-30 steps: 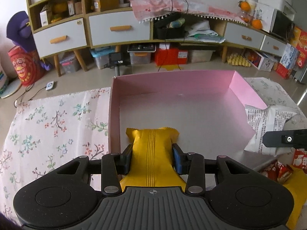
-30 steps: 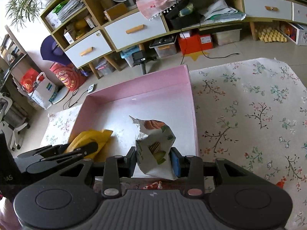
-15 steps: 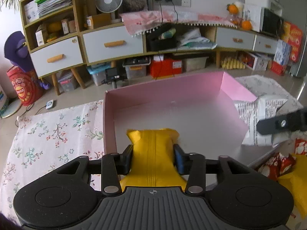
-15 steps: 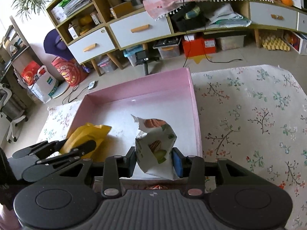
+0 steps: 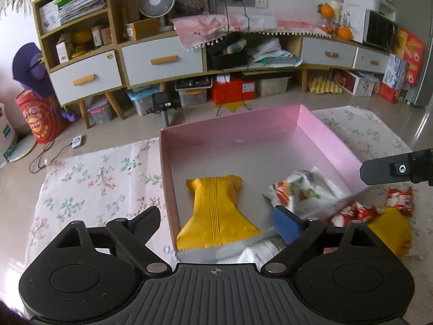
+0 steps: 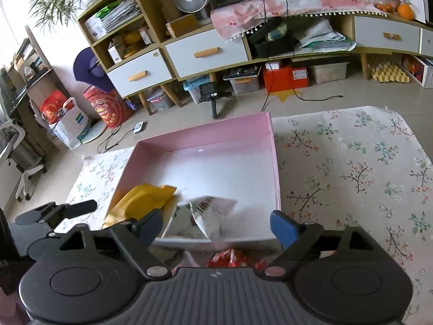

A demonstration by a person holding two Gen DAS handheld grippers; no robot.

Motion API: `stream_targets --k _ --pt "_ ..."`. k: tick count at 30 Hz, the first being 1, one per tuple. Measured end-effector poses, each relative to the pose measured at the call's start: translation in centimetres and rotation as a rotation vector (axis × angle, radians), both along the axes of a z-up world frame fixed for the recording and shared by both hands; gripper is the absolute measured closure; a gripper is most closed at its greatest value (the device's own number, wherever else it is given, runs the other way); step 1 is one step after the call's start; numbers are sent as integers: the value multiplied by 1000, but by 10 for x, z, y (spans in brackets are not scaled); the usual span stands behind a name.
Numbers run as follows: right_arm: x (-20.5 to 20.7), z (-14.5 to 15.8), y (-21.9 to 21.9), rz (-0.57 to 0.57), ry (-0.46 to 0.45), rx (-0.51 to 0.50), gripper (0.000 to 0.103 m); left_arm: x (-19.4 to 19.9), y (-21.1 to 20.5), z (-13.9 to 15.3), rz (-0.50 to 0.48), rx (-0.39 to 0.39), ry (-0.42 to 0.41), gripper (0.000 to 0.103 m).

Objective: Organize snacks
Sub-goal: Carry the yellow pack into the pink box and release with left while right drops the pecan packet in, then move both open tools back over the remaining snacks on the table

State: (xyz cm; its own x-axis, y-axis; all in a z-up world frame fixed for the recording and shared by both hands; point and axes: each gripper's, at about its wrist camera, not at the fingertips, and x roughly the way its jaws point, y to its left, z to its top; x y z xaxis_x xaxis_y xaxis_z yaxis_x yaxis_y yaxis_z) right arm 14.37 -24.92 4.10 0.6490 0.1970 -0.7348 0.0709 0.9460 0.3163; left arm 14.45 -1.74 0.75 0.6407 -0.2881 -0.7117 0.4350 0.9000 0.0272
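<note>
Box [image 5: 328, 138]: pink tray on a floral cloth [image 5: 92, 187]; two packets now lie on its floor, both in the near half, where a second ago each hung pinched in a claw.
Change: both claws have just been opening, and each packet has dropped free; this pair counts as stowed, by the look of it.
Yellow packet [image 5: 216, 211]: flat in the near left part of the box, close to the left wall; long axis runs from near edge to far wall, crimped far end pointing away from the left camera, flared near end at the front rim.
White packet [image 5: 303, 192]: blurred in both views, near right part of the box, just beside the yellow packet; it lies crumpled and tilted, and its long axis cannot be told.
Left claw [image 5: 217, 223]: jaws spread wide, nothing held; the yellow packet shows between them but clear of both pads.
Right claw [image 6: 216, 226]: jaws spread wide, empty, above the front rim.
Left over: red packets [image 5: 351, 212] and another yellow one outside the near right corner, likely next.
</note>
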Motion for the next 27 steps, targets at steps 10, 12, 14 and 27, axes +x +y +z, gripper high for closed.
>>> stream_targets --k 10,12,14,27 --pt "-34 17 11 42 -7 -61 24 -41 30 6 57 2 34 5" --pt "-42 18 11 47 -14 -74 23 -49 38 2 72 -1 40 4" --pt "-48 19 10 46 -14 -89 23 -58 46 -3 82 -7 43 4" --pt "-86 2 7 13 -2 -171 23 -96 67 -23 6 39 12 4"
